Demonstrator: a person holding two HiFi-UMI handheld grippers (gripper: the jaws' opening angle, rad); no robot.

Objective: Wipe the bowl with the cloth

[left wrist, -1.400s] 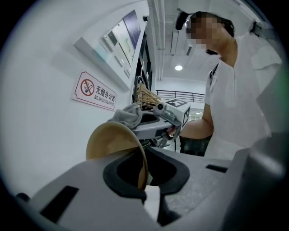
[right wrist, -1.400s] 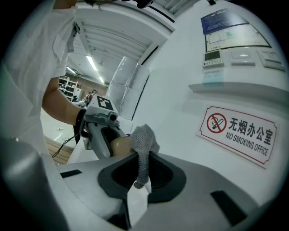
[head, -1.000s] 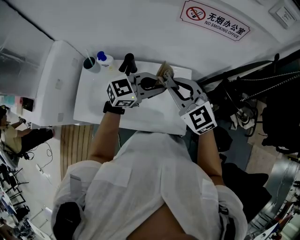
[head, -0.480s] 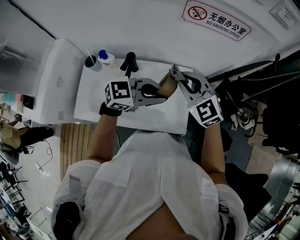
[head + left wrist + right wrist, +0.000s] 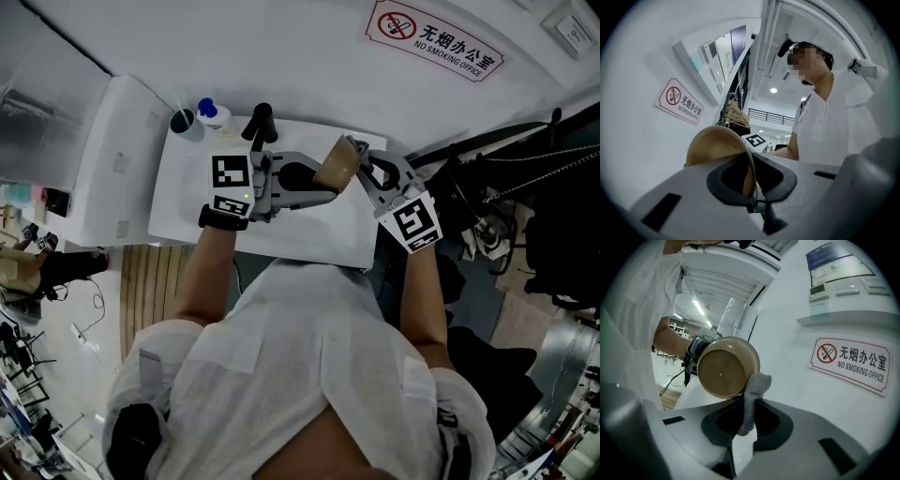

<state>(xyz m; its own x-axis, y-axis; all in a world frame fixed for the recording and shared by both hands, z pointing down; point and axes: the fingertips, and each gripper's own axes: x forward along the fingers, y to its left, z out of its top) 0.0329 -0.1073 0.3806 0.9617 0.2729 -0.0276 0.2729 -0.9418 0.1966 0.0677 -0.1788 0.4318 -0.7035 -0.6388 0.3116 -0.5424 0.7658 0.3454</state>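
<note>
Bowl [image 5: 335, 167] and cloth [image 5: 752, 399] meet in the air above the white surface [image 5: 281, 234], over its far right part, between the two claws.

From the right gripper view the bowl is round and tan, with a smooth matte skin like wood or bamboo. It has a flat circular base with a tiny dot at the centre. It stands on edge, its underside turned towards the right claw [image 5: 743, 427]. In the left gripper view its wall looks thin and curves up into a dome above the grey plastic body.

The left claw [image 5: 751, 190] is closed on the bowl's rim: the thin edge runs down between the two black pads and is pinched there, with the rest of the bowl rising above the claw.

The cloth is a narrow grey strip with a coarse knitted weave. The right claw is clamped on its lower end, so that it stands up out of the black pads. The folded top of the cloth lies against the bowl's outer wall, at the lower right of the rim as that camera sees it.

At the far left corner of the surface stand a dark cup [image 5: 181, 124] and a small bottle with a blue cap [image 5: 206, 114]. A no-smoking sign [image 5: 431, 39] hangs on the white wall behind.
</note>
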